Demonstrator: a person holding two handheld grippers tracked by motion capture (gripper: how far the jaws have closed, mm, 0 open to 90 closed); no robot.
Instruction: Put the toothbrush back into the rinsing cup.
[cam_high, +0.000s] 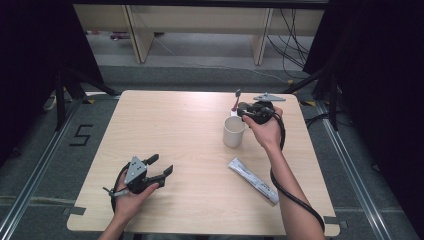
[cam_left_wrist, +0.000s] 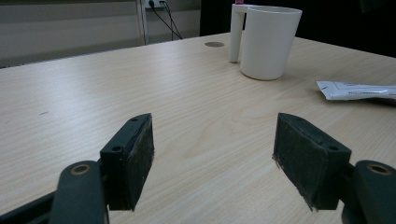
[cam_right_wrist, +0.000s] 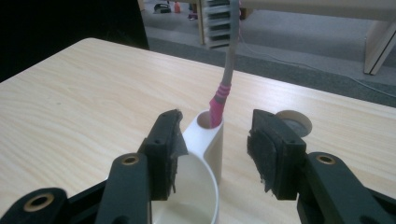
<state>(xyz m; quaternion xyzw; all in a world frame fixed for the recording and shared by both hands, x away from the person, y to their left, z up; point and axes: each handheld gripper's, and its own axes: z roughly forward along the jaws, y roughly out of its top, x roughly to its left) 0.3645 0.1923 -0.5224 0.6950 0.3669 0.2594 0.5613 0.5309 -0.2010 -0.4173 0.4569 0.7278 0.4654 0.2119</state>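
A white cup (cam_high: 234, 131) (cam_left_wrist: 268, 42) (cam_right_wrist: 201, 186) stands at the table's right middle. A toothbrush (cam_high: 235, 100) (cam_right_wrist: 224, 70), grey with a pink lower handle, stands upright in the hole of the cup's side holder, bristles up. My right gripper (cam_high: 242, 110) (cam_right_wrist: 215, 140) hovers just over the cup's rim, jaws open on either side of the holder, pads touching neither cup nor brush. Near the front left, my left gripper (cam_high: 161, 165) (cam_left_wrist: 212, 149) is open low over bare wood with nothing between its jaws.
A white toothpaste tube (cam_high: 253, 181) (cam_left_wrist: 357, 89) lies flat on the wooden table (cam_high: 175, 125), in front of the cup toward the right. A round cable hole (cam_right_wrist: 292, 122) (cam_left_wrist: 214, 44) sits in the tabletop behind the cup. Black curtains flank both sides.
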